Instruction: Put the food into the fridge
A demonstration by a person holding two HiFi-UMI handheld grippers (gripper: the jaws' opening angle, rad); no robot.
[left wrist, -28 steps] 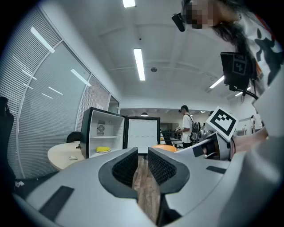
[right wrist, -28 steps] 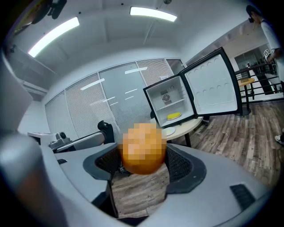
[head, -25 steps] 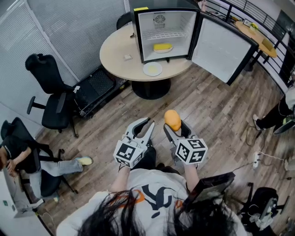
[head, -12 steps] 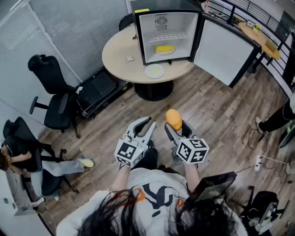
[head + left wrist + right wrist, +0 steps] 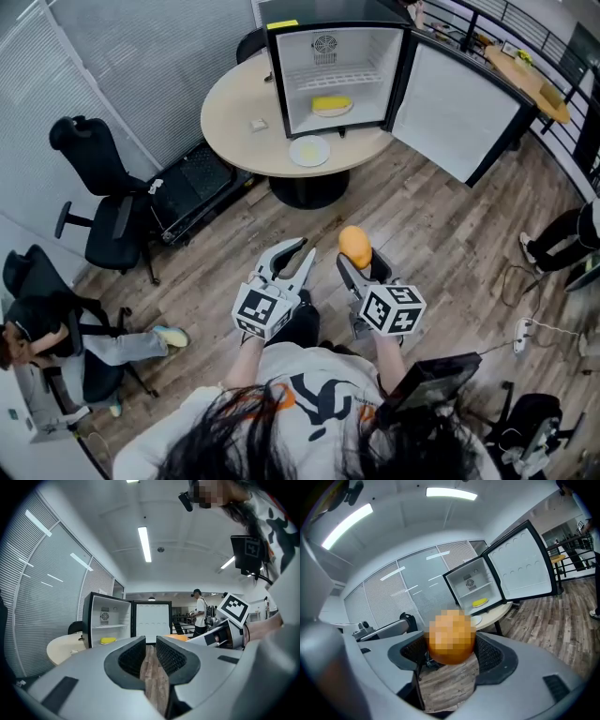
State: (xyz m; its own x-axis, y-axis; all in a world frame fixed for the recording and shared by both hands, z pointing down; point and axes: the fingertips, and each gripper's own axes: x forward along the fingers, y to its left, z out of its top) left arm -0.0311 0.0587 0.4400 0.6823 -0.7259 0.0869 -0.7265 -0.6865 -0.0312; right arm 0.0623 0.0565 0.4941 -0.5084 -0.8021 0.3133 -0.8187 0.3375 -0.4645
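A round orange food item (image 5: 353, 245) sits between the jaws of my right gripper (image 5: 357, 265), which is shut on it at waist height over the wood floor. It fills the middle of the right gripper view as the orange food (image 5: 451, 637). My left gripper (image 5: 298, 259) hangs beside it with nothing in it, its jaws a narrow gap apart. Ahead, a small black fridge (image 5: 333, 37) stands on a round table (image 5: 234, 122) with its door (image 5: 459, 98) swung open to the right. A yellow food (image 5: 330, 104) lies on a plate inside. A white plate (image 5: 309, 150) lies in front of the fridge.
A black office chair (image 5: 103, 187) and a black case (image 5: 192, 183) stand left of the table. A seated person (image 5: 37, 319) is at the far left, and another person's leg (image 5: 562, 234) at the right edge. A power strip (image 5: 522, 328) lies on the floor at right.
Both grippers keep their pose, the orange food still held in the right one. The table and fridge shift only slightly in the view.
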